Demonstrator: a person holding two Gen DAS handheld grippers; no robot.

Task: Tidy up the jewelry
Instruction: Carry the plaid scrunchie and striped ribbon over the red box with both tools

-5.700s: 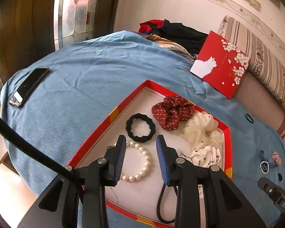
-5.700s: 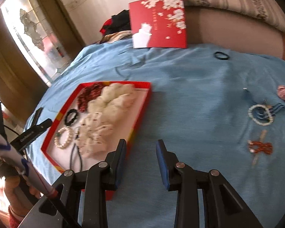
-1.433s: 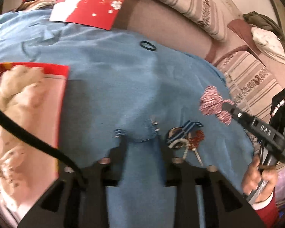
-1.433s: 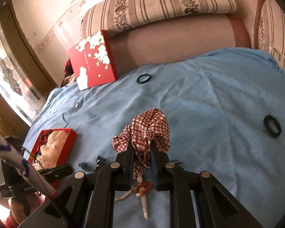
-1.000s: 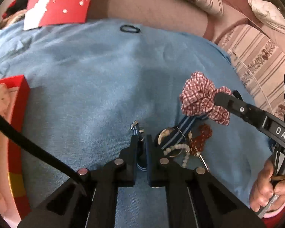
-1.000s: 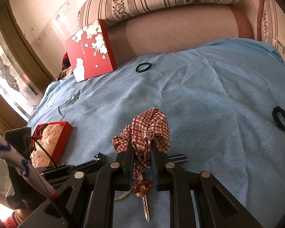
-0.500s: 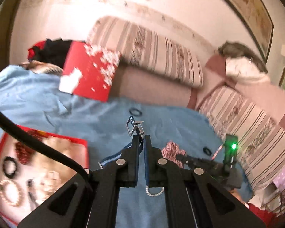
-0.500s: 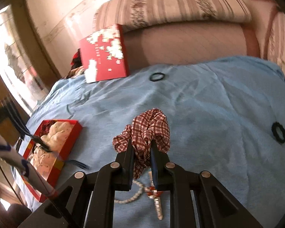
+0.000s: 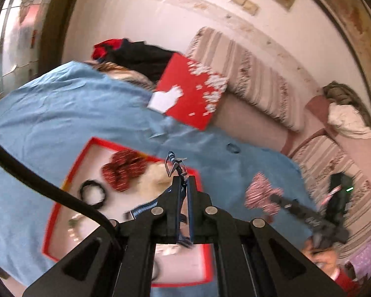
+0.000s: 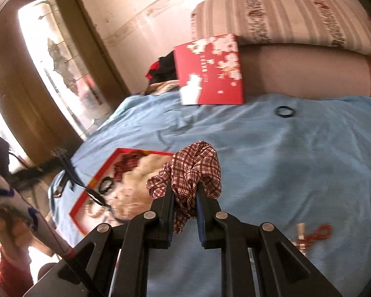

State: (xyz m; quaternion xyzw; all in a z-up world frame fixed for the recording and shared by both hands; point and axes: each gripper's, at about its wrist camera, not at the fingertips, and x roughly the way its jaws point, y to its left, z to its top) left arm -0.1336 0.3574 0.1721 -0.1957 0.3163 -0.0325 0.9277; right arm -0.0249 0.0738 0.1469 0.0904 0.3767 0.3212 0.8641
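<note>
My left hand-held gripper (image 9: 182,185) is clamped on a blue striped ribbon hair clip (image 9: 146,206) above the red shallow cardboard tray (image 9: 73,165). My right hand-held gripper (image 10: 184,193) is clamped on a red-and-white checked fabric scrunchie (image 10: 193,170) over the blue bedspread (image 10: 296,160). Risk: the dangling clip could snag the tray's contents or drop outside the rim.

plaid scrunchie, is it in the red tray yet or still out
Out. The plaid scrunchie is pinched in the shut right gripper, held above the blue blanket, beside the red tray, not in it.
</note>
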